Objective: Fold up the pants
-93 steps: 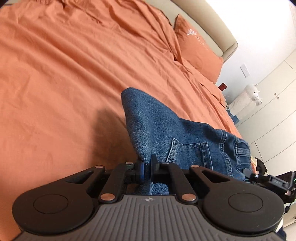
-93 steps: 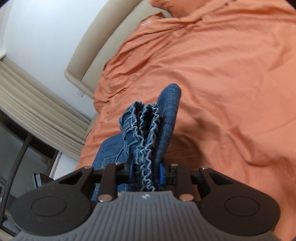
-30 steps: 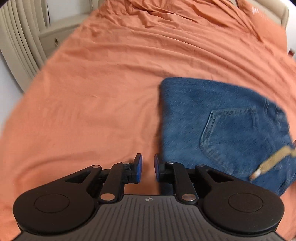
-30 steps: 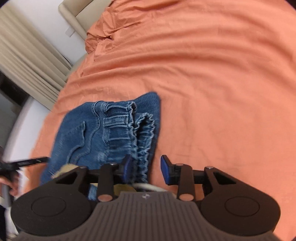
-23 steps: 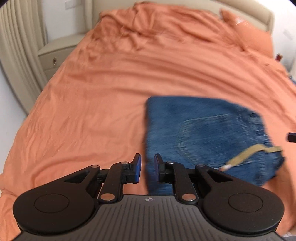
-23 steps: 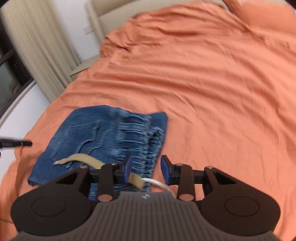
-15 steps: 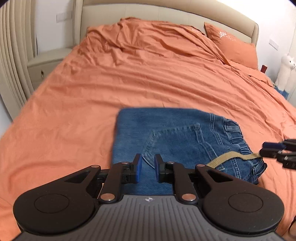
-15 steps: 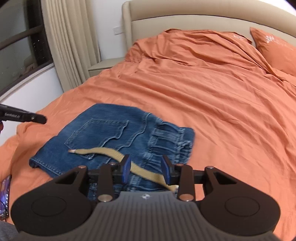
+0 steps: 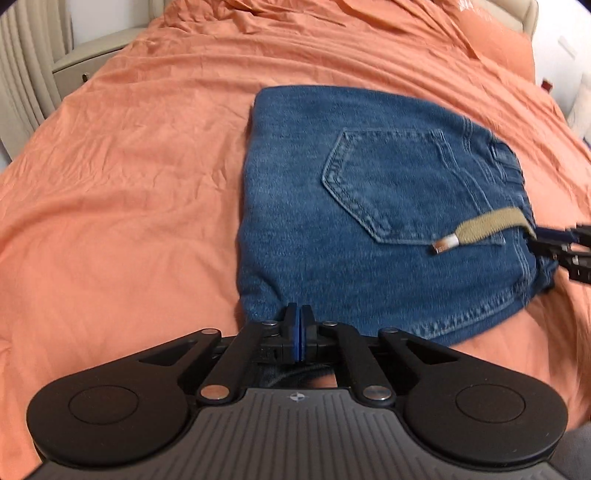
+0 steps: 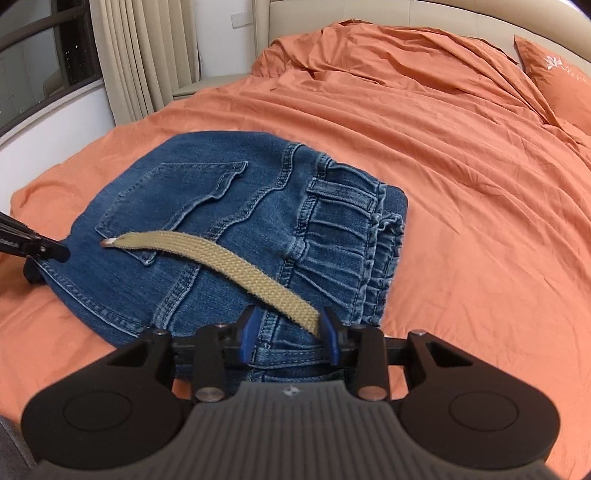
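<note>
The blue denim pants (image 9: 369, 206) lie folded into a compact rectangle on the orange bed, back pocket up. They also show in the right wrist view (image 10: 236, 229). A tan woven belt strap (image 10: 218, 262) lies across them, its metal tip (image 9: 445, 244) near the pocket. My left gripper (image 9: 298, 332) is shut with its pads together at the pants' near left corner; no cloth shows between the pads. My right gripper (image 10: 290, 332) is open over the waistband end, and the strap passes between its fingers.
The orange sheet (image 9: 129, 166) covers the whole bed. An orange pillow (image 10: 557, 74) and beige headboard (image 10: 388, 14) are at the far end. Curtains (image 10: 140, 55) and a nightstand (image 9: 92, 62) stand beside the bed. The right gripper's tips (image 9: 561, 243) show at the pants' right edge.
Both grippers let go of the lifted pants, which now lie flat and folded. In the last half second the left gripper shut and both grippers came close to the pants' near edge.
</note>
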Demonstrator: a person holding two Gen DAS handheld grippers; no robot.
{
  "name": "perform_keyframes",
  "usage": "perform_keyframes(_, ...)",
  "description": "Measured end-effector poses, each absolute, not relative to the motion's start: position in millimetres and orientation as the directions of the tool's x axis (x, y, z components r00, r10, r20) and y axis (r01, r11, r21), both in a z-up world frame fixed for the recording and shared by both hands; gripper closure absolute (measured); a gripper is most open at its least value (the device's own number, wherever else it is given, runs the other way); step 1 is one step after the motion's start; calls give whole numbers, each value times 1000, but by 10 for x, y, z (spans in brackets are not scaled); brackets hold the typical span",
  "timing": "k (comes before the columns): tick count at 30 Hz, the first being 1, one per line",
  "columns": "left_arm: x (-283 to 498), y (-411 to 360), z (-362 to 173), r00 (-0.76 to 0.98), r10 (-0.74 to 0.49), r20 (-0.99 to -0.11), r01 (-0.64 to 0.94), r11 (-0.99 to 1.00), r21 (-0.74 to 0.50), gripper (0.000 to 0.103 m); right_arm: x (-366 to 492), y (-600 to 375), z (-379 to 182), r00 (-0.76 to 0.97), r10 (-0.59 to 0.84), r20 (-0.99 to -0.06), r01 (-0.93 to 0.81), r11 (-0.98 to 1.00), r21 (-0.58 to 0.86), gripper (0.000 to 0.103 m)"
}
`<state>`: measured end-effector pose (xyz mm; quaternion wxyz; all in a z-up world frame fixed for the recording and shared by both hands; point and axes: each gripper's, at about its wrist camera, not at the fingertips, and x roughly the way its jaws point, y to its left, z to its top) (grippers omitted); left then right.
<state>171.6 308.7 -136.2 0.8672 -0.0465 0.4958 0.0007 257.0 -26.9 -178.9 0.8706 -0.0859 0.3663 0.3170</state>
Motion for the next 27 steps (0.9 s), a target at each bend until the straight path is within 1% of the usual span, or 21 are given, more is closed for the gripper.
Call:
perform_keyframes(4, 1669, 3037, -1276, 465, -19, -885, -22, 999, -33, 97, 2610, -292, -1747, 516, 491, -701, -600, 792, 113, 71)
perform_keyframes(6, 1620, 3029, -1208, 451, 6, -892, -28, 1000, -8, 97, 2600, -326, -1604, 513, 497, -700, -586, 799, 138, 70)
perform_keyframes(9, 1506, 2990, -1028, 455, 64, -888, -38, 998, 52, 91, 2540, -369, -1475, 523, 503, -688, -587, 798, 138, 68)
perform_keyframes(10, 1441, 2977, -937, 477, 81, -875, -44, 997, 68, 89, 2438, -442, -1308, 541, 514, -666, -591, 795, 134, 65)
perform_keyframes(12, 1282, 2951, -721, 544, 68, -837, -49, 998, 49, 81, 2381, -482, -1222, 548, 520, -655, -593, 794, 134, 57)
perform_keyframes(14, 1122, 2898, -479, 603, 44, -796, -51, 999, 16, 70, 2253, -556, -1035, 558, 530, -639, -597, 791, 135, 54)
perform_keyframes(18, 829, 2641, 15, 695, 52, -717, -38, 999, 36, 69, 1961, -695, -662, 580, 536, -613, -603, 789, 119, 42)
perform_keyframes(19, 743, 2566, 143, 714, 51, -699, -34, 999, 38, 69, 1879, -731, -569, 587, 542, -601, -607, 786, 117, 38)
perform_keyframes(21, 624, 2426, 383, 738, 45, -674, -25, 999, 39, 69, 1700, -803, -396, 601, 559, -571, -616, 780, 115, 34)
perform_keyframes(22, 570, 2362, 511, 744, 49, -667, -26, 999, 44, 69, 1526, -870, -242, 610, 577, -544, -625, 772, 119, 30)
perform_keyframes(25, 401, 2204, 879, 764, 69, -641, -35, 997, 66, 69, 1367, -927, -114, 614, 593, -522, -631, 765, 126, 27)
perform_keyframes(27, 308, 2132, 1070, 771, 91, -631, -58, 996, 73, 66, 1133, -1006, 35, 626, 613, -483, -632, 761, 146, 25)
